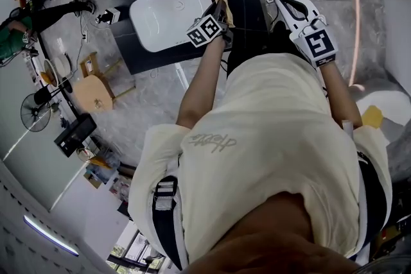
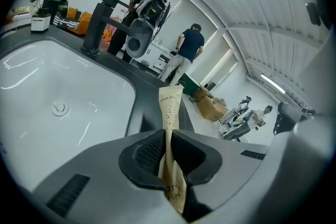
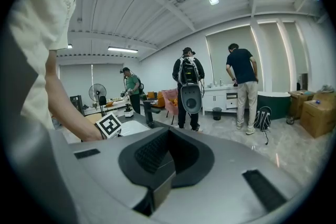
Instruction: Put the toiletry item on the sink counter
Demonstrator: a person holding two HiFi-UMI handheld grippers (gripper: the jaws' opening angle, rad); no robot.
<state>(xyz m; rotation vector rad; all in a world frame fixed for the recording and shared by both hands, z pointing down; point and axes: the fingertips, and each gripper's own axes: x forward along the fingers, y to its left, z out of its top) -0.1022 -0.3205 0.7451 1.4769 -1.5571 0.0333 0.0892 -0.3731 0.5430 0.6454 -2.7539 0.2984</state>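
Left gripper: jaws closed tight on a thin packet; the ribbed pads press it flat from both sides.
Toiletry item: a narrow tan paper sachet with dark print. It stands upright in the left gripper's jaws, with its upper end well past the jaw tips and its lower end tucked down between the pads.
Sachet's place: in the air above the dark strip of counter on the basin's right side. No view shows whether it touches the surface.
Left marker cube: on the back of the left gripper, just beside the basin's right rim in the head view.
Sink counter: dark and matt, set around the basin on all visible sides.
Basin: white, glossy and rounded-rectangular, with a round drain in its floor.
Faucet: a black angular column standing on the counter at the basin's far edge.
Right gripper: jaws drawn together with nothing between them.
Right gripper's place: in the head view it is off the counter's right edge, above the grey floor and well apart from the left gripper.
Operator: a cream shirt fills the lower part of the head view, and both forearms reach forward.
Room, near: a wooden chair and a standing fan are on the floor to the left of the counter.
Room, far: three bystanders stand at benches, and cardboard boxes sit on the floor beyond the counter.
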